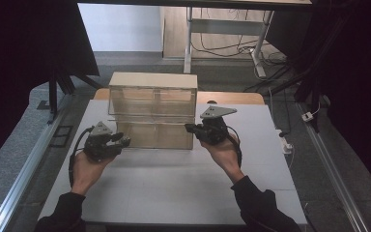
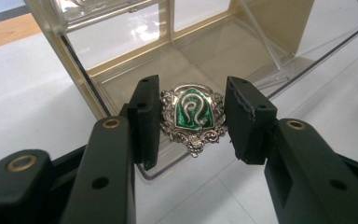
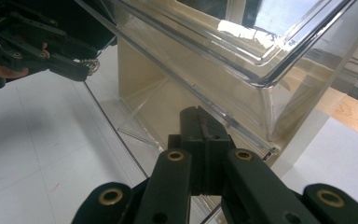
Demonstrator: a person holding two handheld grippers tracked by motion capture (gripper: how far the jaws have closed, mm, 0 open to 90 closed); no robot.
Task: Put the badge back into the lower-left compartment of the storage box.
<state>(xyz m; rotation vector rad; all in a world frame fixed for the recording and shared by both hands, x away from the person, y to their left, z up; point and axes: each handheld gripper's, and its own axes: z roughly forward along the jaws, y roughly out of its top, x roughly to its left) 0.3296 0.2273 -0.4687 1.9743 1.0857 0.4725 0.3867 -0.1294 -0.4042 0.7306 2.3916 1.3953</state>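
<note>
Silver crest badge, green enamel with a curling snake on its face and scrolled edging, sits clamped between the two black jaws of the left tool, pinched at its left and right edges with its face turned toward that tool's camera. Just beyond the jaw tips lies the open lower left compartment of a clear plastic drawer cabinet with cream-coloured walls; the badge hangs right at the front lip of that compartment, above the transparent pulled-out drawer floor, and whether it touches the plastic cannot be told. In the high view the left tool is held at the cabinet's lower left front corner, while the right tool is at its lower right front corner, both close over the white desk. The right tool has its jaws pressed flat together with nothing seen between them, their tips lying against the edge of a clear drawer front that tilts up and away ahead of it. Off to the upper left of the right tool, the left tool appears with the badge's silver edge glinting at its tip.
</note>
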